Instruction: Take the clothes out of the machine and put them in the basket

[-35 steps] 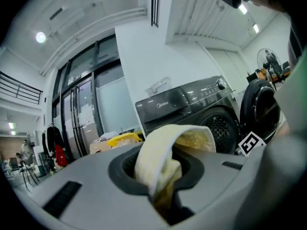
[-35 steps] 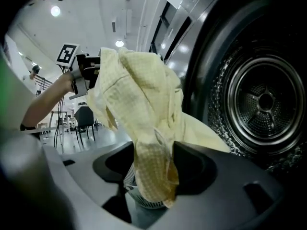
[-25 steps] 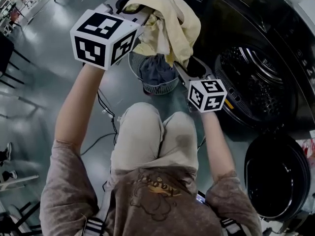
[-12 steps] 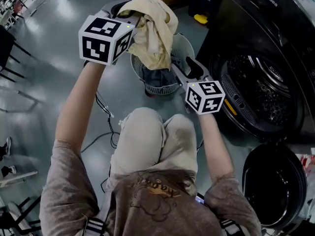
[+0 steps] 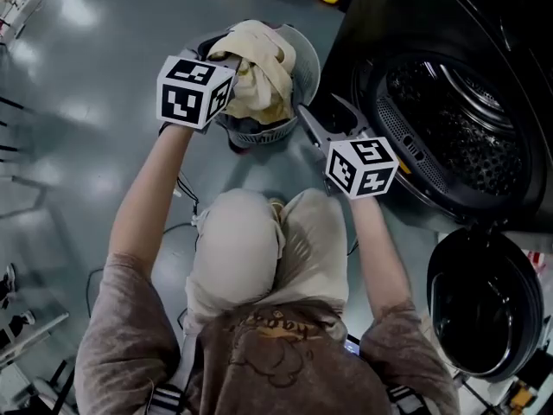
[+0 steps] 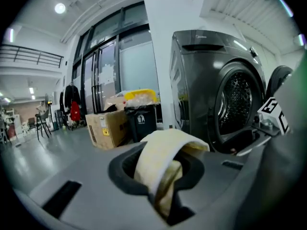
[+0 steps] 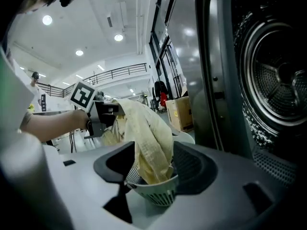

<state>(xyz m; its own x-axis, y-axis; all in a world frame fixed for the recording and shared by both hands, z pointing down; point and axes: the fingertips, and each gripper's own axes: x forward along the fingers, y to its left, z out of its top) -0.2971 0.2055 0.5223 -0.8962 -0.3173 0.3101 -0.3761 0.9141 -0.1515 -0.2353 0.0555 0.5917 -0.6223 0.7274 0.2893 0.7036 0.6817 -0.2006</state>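
My left gripper [image 5: 230, 60] is shut on a pale yellow cloth [image 5: 257, 66], which bunches over and into the round grey laundry basket [image 5: 305, 64] on the floor. In the left gripper view the cloth [image 6: 164, 163] is pinched between the jaws of the left gripper [image 6: 166, 201]. My right gripper [image 5: 323, 118] stands open and empty just right of the basket, in front of the washing machine's open drum [image 5: 462, 115]. The right gripper view shows the cloth [image 7: 148, 143] hanging into the basket [image 7: 154, 191] beyond the right gripper [image 7: 121, 195]. What lies under the cloth is hidden.
The machine's round door [image 5: 484, 311] hangs open at the lower right. My knees [image 5: 259, 249] are right behind the basket. Cables [image 5: 183, 199] run over the floor at the left. A cardboard box [image 6: 106, 129] and a black bin [image 6: 142, 121] stand beyond the basket.
My left gripper has come down with the yellow cloth, from high above the basket onto its rim. The cloth now covers the dark garment inside. The right gripper has sunk a little.
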